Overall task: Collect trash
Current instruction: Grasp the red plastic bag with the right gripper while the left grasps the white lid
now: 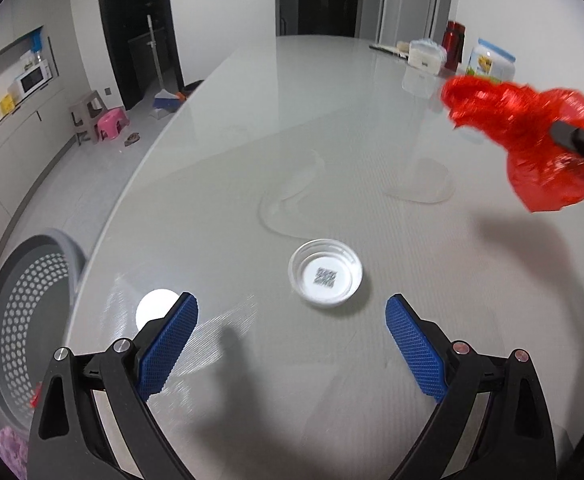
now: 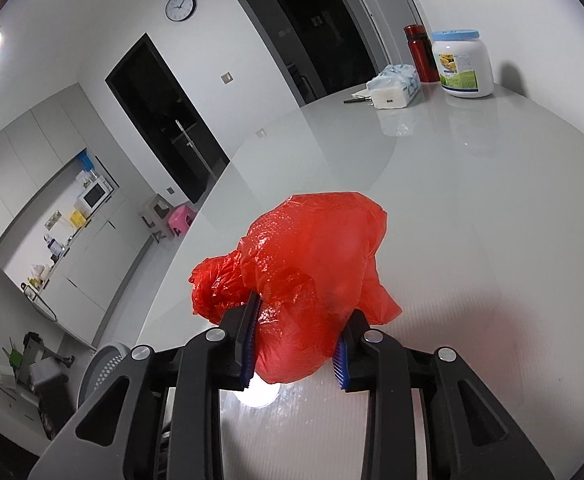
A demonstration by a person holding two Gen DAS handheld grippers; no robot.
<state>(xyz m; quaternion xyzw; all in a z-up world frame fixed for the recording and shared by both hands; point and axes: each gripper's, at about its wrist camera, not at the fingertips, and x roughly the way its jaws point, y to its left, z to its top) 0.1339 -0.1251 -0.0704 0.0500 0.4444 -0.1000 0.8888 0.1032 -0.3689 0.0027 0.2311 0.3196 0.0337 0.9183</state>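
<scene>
My right gripper (image 2: 296,344): pads clamped on a crumpled red plastic bag (image 2: 312,272), carried clear above the table (image 2: 472,208).
My left gripper (image 1: 292,340): jaws spread wide, nothing between them, pointing down at the tabletop.
Red bag, from my left: at the right edge of that view, in the air, the right gripper's black finger pressed into it.
Clear plastic lid (image 1: 326,278): flat on the table just ahead of my left fingertips, a printed code on it.
Basket (image 1: 24,312): grey, perforated, on the floor beside the table's left edge, something red inside.
Far end of table: white jar (image 2: 466,64), red bottle (image 2: 420,54), tissue pack (image 2: 394,86).
</scene>
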